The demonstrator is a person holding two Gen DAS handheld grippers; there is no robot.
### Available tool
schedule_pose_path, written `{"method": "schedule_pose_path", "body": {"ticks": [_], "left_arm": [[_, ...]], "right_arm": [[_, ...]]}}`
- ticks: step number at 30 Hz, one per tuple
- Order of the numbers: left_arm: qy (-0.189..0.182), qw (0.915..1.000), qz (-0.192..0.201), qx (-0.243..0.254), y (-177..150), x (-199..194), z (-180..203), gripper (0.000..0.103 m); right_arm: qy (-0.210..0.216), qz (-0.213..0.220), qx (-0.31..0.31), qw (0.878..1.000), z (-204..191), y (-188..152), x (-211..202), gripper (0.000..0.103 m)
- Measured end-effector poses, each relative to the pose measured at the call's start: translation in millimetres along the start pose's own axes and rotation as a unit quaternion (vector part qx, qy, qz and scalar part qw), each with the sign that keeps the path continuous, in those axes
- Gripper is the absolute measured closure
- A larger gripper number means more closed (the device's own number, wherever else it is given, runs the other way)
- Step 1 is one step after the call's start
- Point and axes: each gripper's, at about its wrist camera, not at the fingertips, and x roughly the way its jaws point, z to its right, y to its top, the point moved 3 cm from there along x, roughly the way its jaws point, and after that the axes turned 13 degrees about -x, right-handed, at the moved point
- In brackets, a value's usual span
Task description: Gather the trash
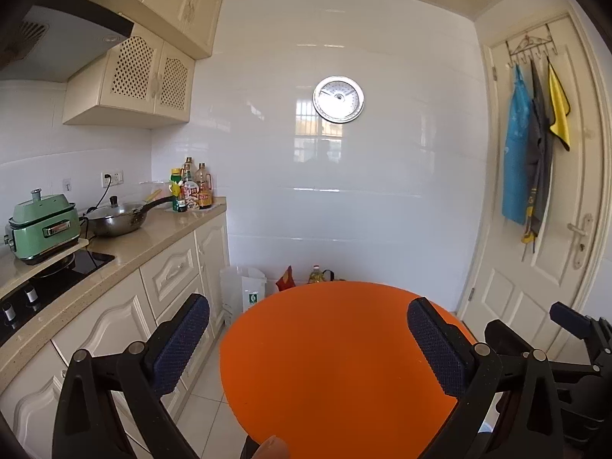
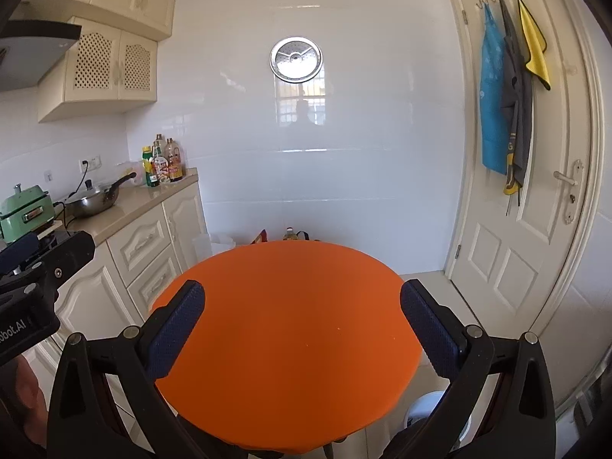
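Left wrist view: left tool [image 1: 308, 338] held over a round orange counter [image 1: 336, 363], jaws wide, nothing between the pads. Right wrist view: right tool [image 2: 302, 319] over the same counter, jaws likewise wide and empty.

Counter top appears bare in both views; only a few pale specks show, too small to identify. No trash visible on it.

Past its far edge, on the floor by the wall: white bin [image 1: 244, 290] with a bag liner, a red packet [image 1: 286, 279], a bottle of yellow liquid [image 1: 316, 274]. Whether the packet is trash cannot be told. Bin contents not visible.

Progress: undetermined. A bare top with empty tools fits either trash already gathered into the bin or trash lying somewhere outside both views.
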Motion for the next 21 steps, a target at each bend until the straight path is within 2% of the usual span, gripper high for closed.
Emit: {"method": "schedule_pose_path", "body": {"ticks": [1, 3, 5, 10, 21], "left_arm": [[0.002, 1.0, 0.0, -0.002, 12.0, -10.1, 5.5, 0.001], [0.001, 1.0, -0.003, -0.008, 13.2, -22.3, 7.3, 0.001], [-0.004, 0.9999, -0.009, -0.011, 38.0, -33.7, 19.0, 0.001], [-0.007, 0.9997, -0.013, -0.02, 57.6, -38.7, 14.4, 0.001], [0.014, 0.9999, 0.001, -0.009, 81.3, -45.1, 8.9, 0.001]], "right_arm": [[-0.003, 0.002, -0.004, 1.0, -1.2, 1.2, -1.9, 0.0], [-0.006, 0.005, -0.007, 1.0, -2.7, 2.7, -4.4, 0.0], [-0.006, 0.005, -0.008, 1.0, -6.1, 3.8, -7.3, 0.0], [-0.009, 0.011, -0.015, 1.0, -9.5, 9.0, -12.0, 0.0], [-0.007, 0.014, -0.024, 1.0, -17.7, 17.0, -11.7, 0.0]]}}
